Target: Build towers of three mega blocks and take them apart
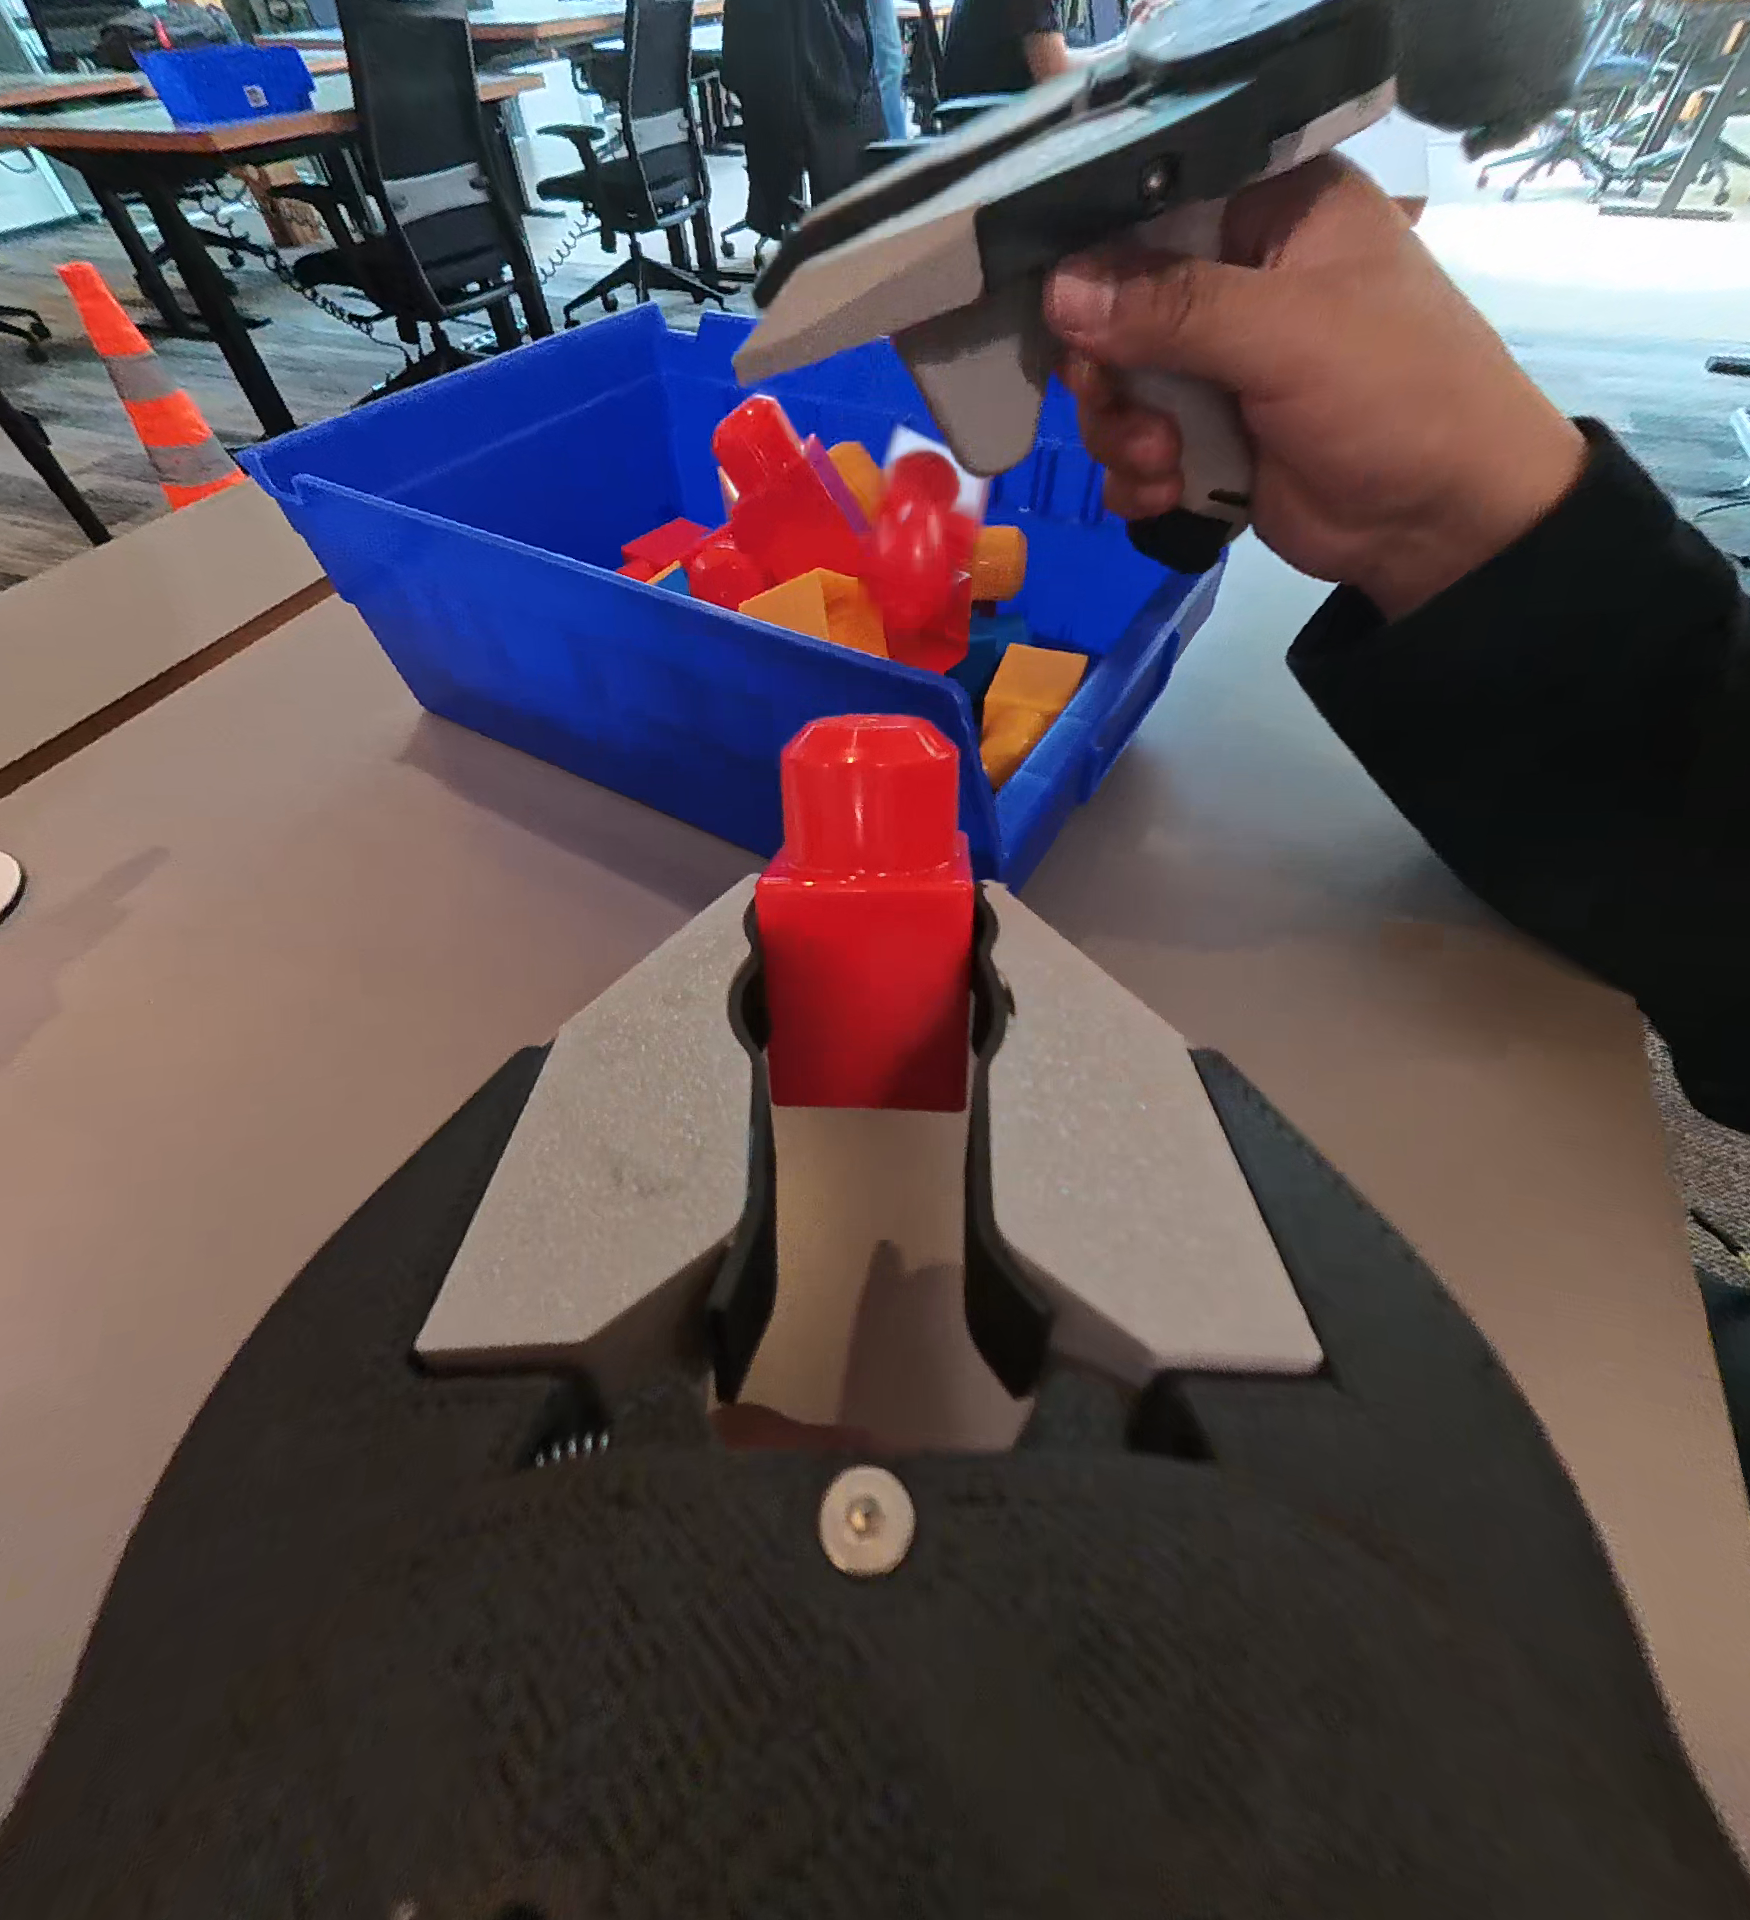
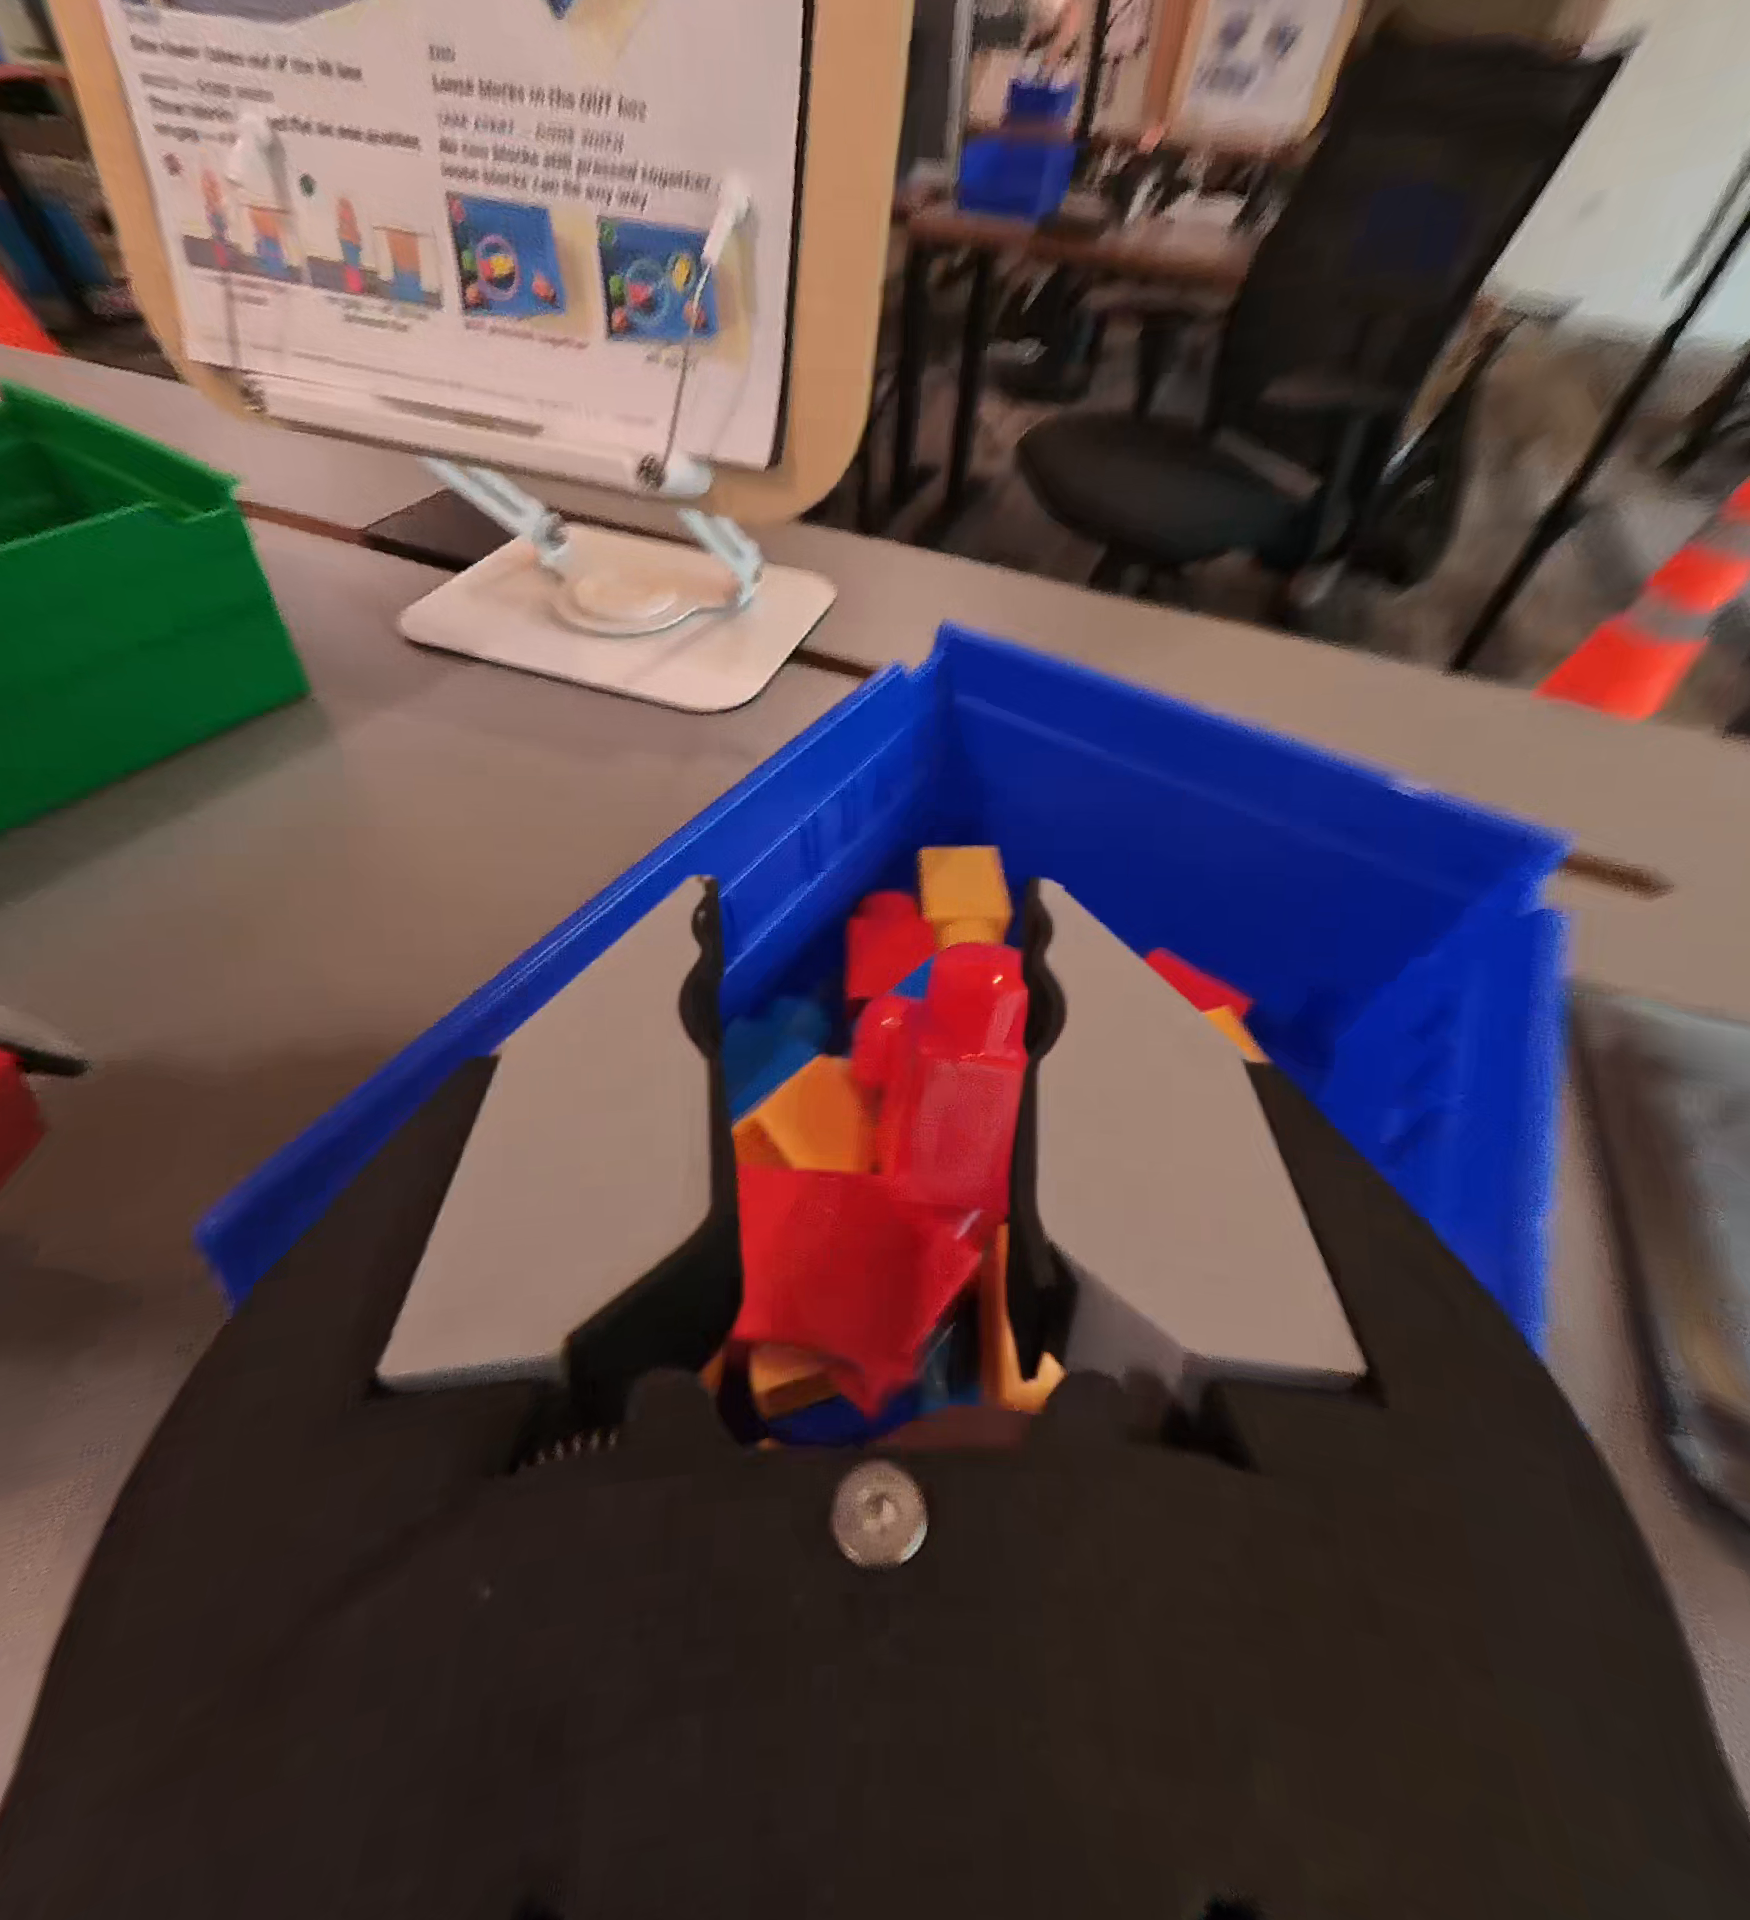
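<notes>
The left gripper (image 1: 866, 971) clamps a single-stud red plastic block (image 1: 863, 977) upright between its grey fingers (image 1: 642, 1091), both pads pressed to its sides, above the grey worktop (image 1: 227, 987). Bare worktop lies open to its left; straight ahead, close to the stud, stands the near corner of the blue plastic bin (image 1: 559, 623), which blocks the way forward. The worktop's right edge runs under a dark sleeve (image 1: 1629, 727).

The right gripper (image 2: 866, 966) hangs over the bin, held in a hand (image 1: 1297, 416), its fingers spread apart and gripping nothing. A blurred red block (image 2: 964, 1081) shows between them just off the right pad, loose above the heap of red, orange and blue blocks (image 1: 850, 613); whether it is touching the pile cannot be made out.

Left of the bin, a white stand base (image 2: 622, 623) carries an instruction board (image 2: 476, 229), and a green plastic bin (image 2: 71, 623) sits well apart, cut off by the frame edge. A seam crosses the worktop behind the bins.

Beyond are orange traffic cones (image 1: 144, 395), black office chairs (image 1: 445, 177) and desks; the right wrist view is smeared there.
</notes>
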{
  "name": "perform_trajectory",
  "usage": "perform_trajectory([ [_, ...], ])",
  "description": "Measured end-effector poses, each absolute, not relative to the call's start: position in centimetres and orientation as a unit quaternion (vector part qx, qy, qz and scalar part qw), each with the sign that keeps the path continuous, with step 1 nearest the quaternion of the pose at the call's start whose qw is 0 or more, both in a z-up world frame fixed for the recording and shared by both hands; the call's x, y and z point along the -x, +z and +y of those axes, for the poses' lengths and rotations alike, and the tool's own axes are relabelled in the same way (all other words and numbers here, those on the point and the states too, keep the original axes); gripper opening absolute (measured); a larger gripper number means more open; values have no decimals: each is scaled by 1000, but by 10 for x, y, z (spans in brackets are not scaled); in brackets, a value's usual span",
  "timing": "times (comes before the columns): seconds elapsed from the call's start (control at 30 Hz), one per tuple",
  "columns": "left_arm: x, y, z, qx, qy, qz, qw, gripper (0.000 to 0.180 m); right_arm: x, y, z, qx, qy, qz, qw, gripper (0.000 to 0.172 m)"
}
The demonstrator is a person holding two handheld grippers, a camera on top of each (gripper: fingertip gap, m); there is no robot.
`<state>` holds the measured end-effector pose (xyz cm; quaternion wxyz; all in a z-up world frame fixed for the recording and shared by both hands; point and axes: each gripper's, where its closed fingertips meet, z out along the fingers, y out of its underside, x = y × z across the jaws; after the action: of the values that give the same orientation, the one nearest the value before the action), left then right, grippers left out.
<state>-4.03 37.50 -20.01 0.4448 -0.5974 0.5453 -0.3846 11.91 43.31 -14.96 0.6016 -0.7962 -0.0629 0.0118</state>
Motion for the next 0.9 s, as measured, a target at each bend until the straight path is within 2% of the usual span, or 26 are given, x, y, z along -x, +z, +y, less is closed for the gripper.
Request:
perform_trajectory([
  [0.07, 40, -201, 375, 598, -385, 545, 444, 34, -125, -135, 428, 773, -32, -69, 630, 43],
  [0.13, 40, -200, 376, 599, -385, 542, 446, 34, -120, -135, 427, 772, -3, -83, 630, 45],
  [0.23, 41, -201, 379, 605, -390, 535, 442, 34, -78, -143, 420, 773, 145, -148, 600, 50],
  [0.33, 41, -197, 378, 604, -413, 525, 435, 34, -8, -127, 390, 714, 290, -262, 581, 49],
  [0.5, 44, -169, 357, 551, -511, 511, 418, 34, 65, -128, 363, 677, 365, -360, 528, 59],
  [0.57, 46, -160, 353, 535, -535, 504, 416, 34, 82, -131, 358, 673, 394, -368, 506, 53],
  [0.63, 47, -155, 347, 521, -549, 508, 412, 34, 90, -138, 362, 685, 402, -361, 489, 37],
  [0.7, 46, -158, 344, 518, -543, 519, 410, 34, 94, -136, 361, 680, 426, -352, 482, 28],
  [0.83, 43, -162, 345, 530, -538, 513, 409, 35, 86, -134, 362, 681, 391, -364, 501, 27],
  [0.9, 42, -169, 352, 551, -522, 509, 405, 42, 67, -120, 372, 677, 378, -327, 540, 28],
])
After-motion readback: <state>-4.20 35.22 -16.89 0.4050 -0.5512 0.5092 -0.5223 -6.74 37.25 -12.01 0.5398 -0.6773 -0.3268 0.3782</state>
